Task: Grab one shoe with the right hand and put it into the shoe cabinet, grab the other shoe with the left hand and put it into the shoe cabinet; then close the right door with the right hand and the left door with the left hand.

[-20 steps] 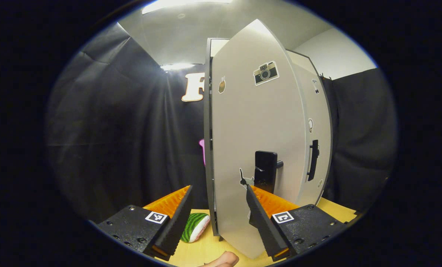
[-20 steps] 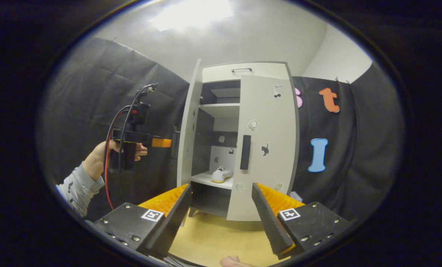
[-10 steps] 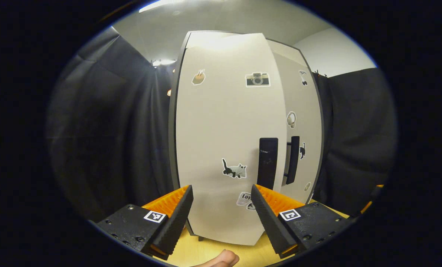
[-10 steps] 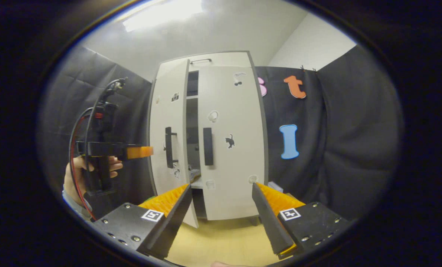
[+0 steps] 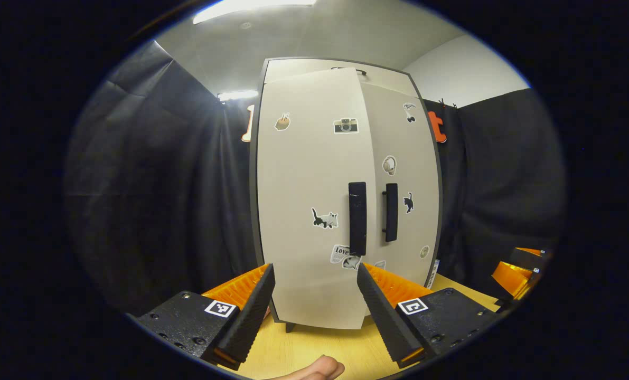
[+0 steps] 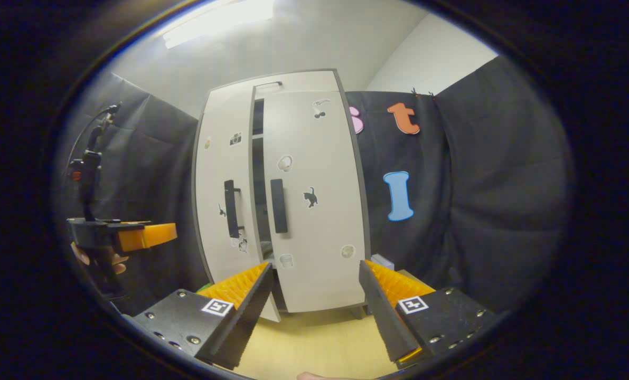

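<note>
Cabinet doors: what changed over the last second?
The left door swung from wide open to nearly shut; a narrow gap remains beside the right door, which also swung in. The left tongs backed away from the door. Both tongs stayed open and empty, the right tongs included.

Probably a recording booth: black cloth wall (image 6: 483,211); shoe cabinet (image 5: 340,211)

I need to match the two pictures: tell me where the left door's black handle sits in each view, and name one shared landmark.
Left gripper view: the left door's handle stands just right of centre, above the left gripper.
Right gripper view: it stands left of centre, beside the dark gap between the doors.
Shared landmark: the black cat sticker on the right door.
</note>
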